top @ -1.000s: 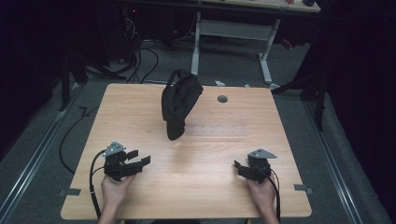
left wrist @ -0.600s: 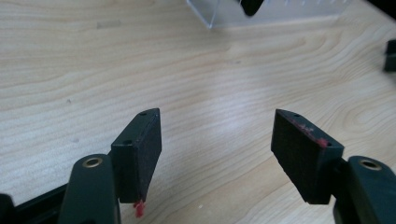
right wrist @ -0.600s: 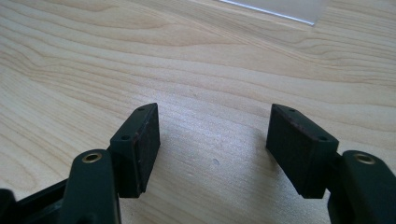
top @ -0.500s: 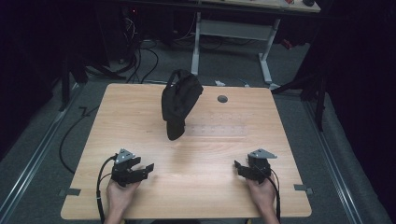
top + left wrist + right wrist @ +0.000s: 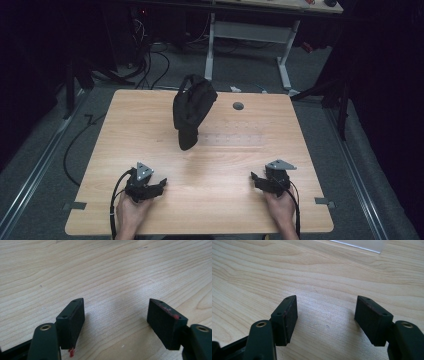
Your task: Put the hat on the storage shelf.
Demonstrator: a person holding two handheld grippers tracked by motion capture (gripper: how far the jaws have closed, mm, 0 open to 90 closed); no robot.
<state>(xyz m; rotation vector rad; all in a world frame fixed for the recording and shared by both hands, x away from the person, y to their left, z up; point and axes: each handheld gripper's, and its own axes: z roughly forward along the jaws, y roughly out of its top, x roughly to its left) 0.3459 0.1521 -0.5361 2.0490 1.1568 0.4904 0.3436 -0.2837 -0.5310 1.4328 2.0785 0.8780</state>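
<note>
Bag: we see a black bag (image 5: 191, 109) at the far middle of the wooden table (image 5: 310, 150), standing tall and leaning, its narrow lower end towards us.
Left gripper: our left gripper (image 5: 159, 184) sits low at the near left edge; in the left gripper view (image 5: 116, 320) its jaws have just been opening and stand wide, bare wood between them.
Right gripper: our right gripper (image 5: 254, 178) rests at the near right; in the right gripper view (image 5: 325, 317) the jaws gape with nothing held.
Direction: the bag lies ahead of both, well apart, between their lines and slightly left of centre.
Long axis: it runs away from us, tilting upward.
Nearer hand: we judge the left, by a little.
Next move: we expect a forward reach.
</note>
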